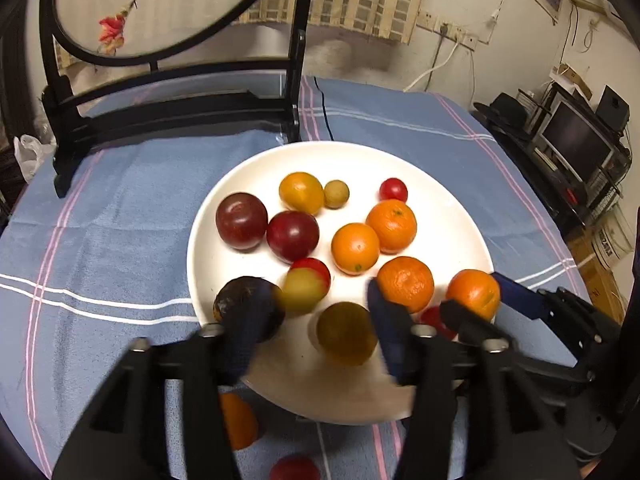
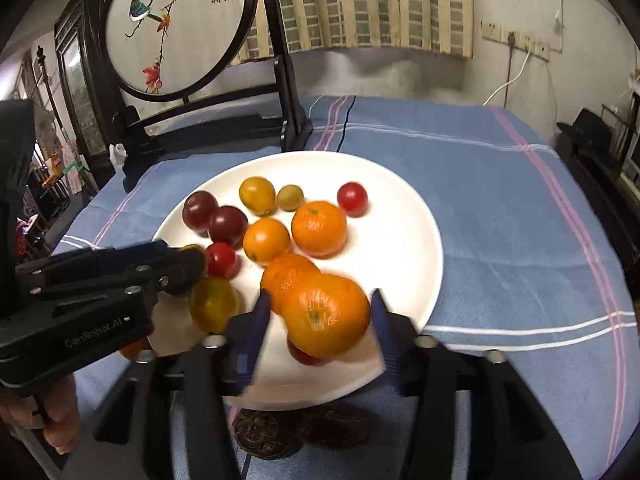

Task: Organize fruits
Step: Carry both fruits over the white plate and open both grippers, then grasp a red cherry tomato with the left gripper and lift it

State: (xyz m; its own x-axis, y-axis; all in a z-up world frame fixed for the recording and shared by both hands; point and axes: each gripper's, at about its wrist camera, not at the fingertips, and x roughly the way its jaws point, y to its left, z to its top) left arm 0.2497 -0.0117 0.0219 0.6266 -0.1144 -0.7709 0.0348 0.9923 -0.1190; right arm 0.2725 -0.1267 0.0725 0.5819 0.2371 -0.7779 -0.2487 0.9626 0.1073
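A white plate (image 1: 208, 208) on the blue cloth holds several fruits: dark red plums (image 1: 241, 221), oranges (image 1: 355, 248), a yellow fruit (image 1: 301, 193) and a cherry tomato (image 1: 393, 190). My left gripper (image 1: 316, 292) is open over the plate's near side. A blurred yellow-green fruit (image 1: 346, 334) lies between its fingers, with a gap on its left. A dark fruit (image 1: 236, 300) sits behind the left finger. My right gripper (image 2: 320, 296) is open around an orange (image 2: 328, 320), with a gap at the left pad. Each gripper shows in the other's view: the left gripper (image 2: 180, 268), the right gripper (image 1: 488, 300).
Off the plate, an orange (image 1: 238, 420) and a red fruit (image 1: 294, 468) lie on the cloth near me, as do two dark fruits (image 2: 264, 432). A black wooden screen stand (image 1: 172, 112) rises behind the plate. The table edge (image 1: 532, 184) drops off at right.
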